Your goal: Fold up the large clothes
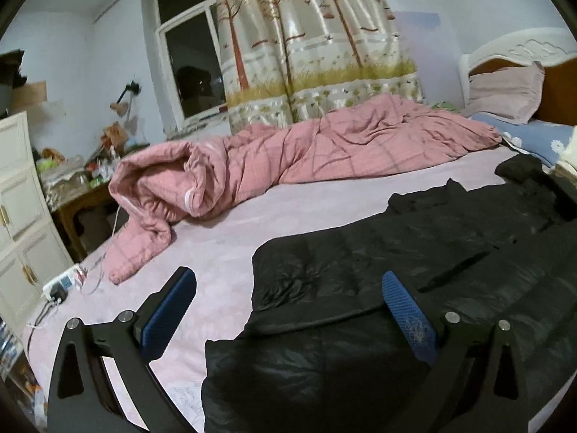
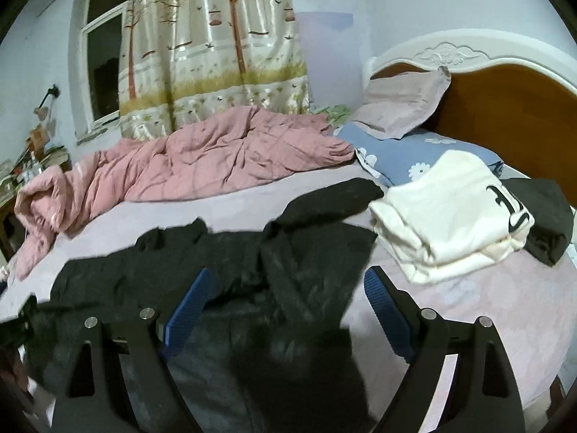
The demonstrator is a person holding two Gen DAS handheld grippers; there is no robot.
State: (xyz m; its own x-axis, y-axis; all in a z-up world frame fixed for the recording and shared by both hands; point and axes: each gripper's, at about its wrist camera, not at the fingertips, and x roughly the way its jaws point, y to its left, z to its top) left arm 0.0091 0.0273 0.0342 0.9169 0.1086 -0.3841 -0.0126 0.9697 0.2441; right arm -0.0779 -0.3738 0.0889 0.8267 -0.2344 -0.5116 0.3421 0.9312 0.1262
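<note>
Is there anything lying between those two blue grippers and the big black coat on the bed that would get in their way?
Nothing visible does. The black coat lies spread on the pink sheet, right below both open grippers, left and right. The pink quilt is behind it, and the folded white garment sits off to the right, beside the coat.

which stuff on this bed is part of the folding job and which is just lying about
Part of the job:
- black padded coat, spread on the bed sheet
- left gripper and right gripper, both open above it

Just lying about:
- pink quilt
- folded white garment, possibly already done
- dark folded garment
- blue flowered pillow
- power strip
</note>
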